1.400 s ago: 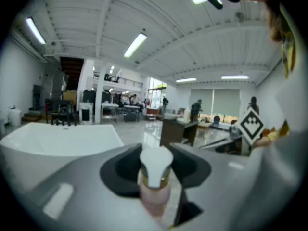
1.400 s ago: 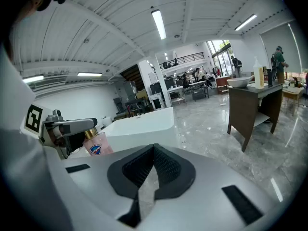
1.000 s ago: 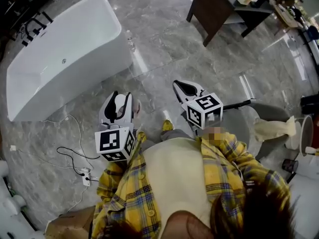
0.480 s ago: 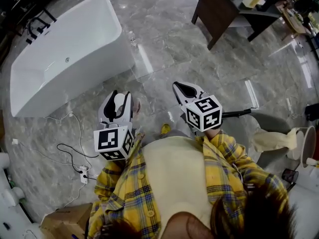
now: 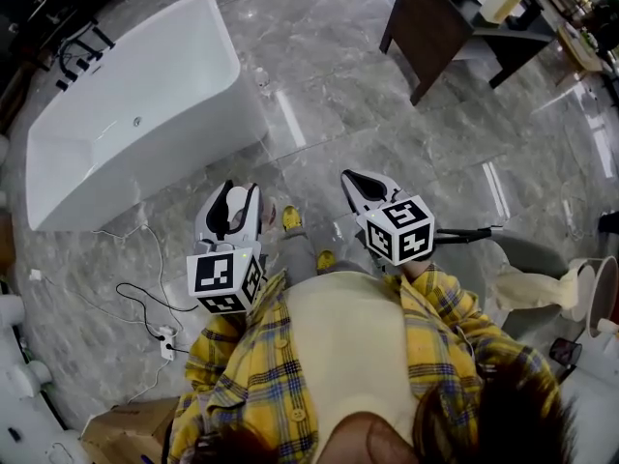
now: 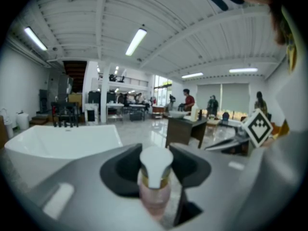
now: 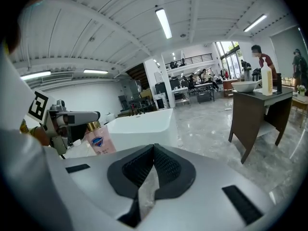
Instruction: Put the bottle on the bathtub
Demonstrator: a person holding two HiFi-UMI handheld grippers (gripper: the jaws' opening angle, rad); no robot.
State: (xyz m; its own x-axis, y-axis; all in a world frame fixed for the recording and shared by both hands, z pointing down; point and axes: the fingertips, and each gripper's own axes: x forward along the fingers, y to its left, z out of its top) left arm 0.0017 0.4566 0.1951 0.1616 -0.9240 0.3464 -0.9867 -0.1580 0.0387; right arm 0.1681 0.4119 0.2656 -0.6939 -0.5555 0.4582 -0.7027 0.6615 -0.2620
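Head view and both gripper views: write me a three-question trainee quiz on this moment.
1. True or false: the bottle already stands on the bathtub.
2. Which holds the bottle? A. left gripper B. right gripper C. neither
3. Fill in: the right gripper's jaws are ____, with nothing between them.
Key: 1 false, the bottle is held in the air, apart from the bathtub; 2 A; 3 shut.

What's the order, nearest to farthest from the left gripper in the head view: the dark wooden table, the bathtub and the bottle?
1. bottle: clamped between the jaws of the left gripper, so touching it.
2. bathtub: on the floor ahead, to the left.
3. dark wooden table: farthest, ahead and off to the right.
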